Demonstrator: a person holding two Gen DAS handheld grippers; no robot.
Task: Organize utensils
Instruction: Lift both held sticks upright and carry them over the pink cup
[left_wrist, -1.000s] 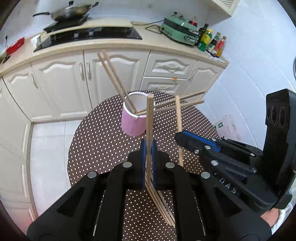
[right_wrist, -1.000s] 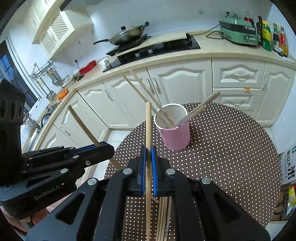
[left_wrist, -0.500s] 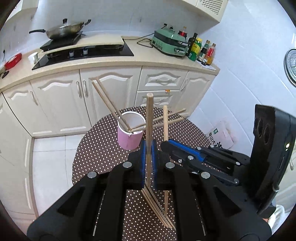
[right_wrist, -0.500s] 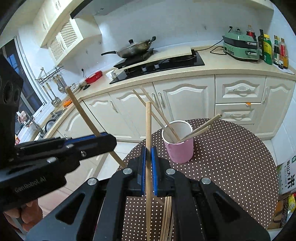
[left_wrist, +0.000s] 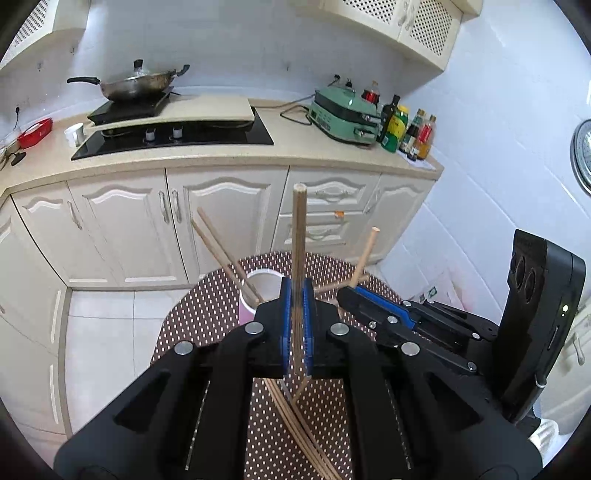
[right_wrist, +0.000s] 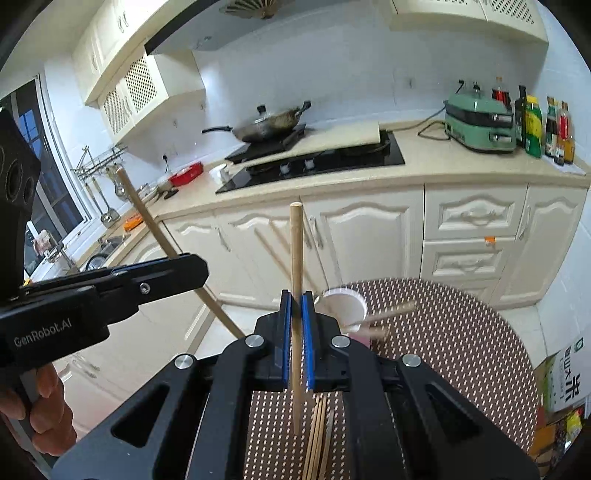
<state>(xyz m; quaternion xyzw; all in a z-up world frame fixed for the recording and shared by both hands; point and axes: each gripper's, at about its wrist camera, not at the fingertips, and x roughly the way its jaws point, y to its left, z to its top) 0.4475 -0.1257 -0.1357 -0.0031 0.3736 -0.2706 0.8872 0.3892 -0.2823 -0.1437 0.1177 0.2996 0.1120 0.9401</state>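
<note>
In a home kitchen, I hold one wooden chopstick in each tool above the round polka-dot table (left_wrist: 207, 317). My left gripper (left_wrist: 296, 317) is clamped tight on a chopstick (left_wrist: 298, 236) that stands nearly upright between its blue pads, and my right gripper (right_wrist: 296, 332) pinches a second chopstick (right_wrist: 295, 251) the same way, its lower tip hanging free above the table. Ahead of both tools stands the pink cup (right_wrist: 347, 306), white inside, which already holds four chopsticks: two lean out toward the cabinets (left_wrist: 218, 240), and two lie low across its rim toward the far side (right_wrist: 391, 310). Nearer to me, a loose bundle of chopsticks (left_wrist: 295, 417) lies flat on the table under the grippers. By my reckoning the job is under way but far from finished: four sticks are in, two are in hand and not yet at the cup, and the bundle on the cloth is still to be collected.
</note>
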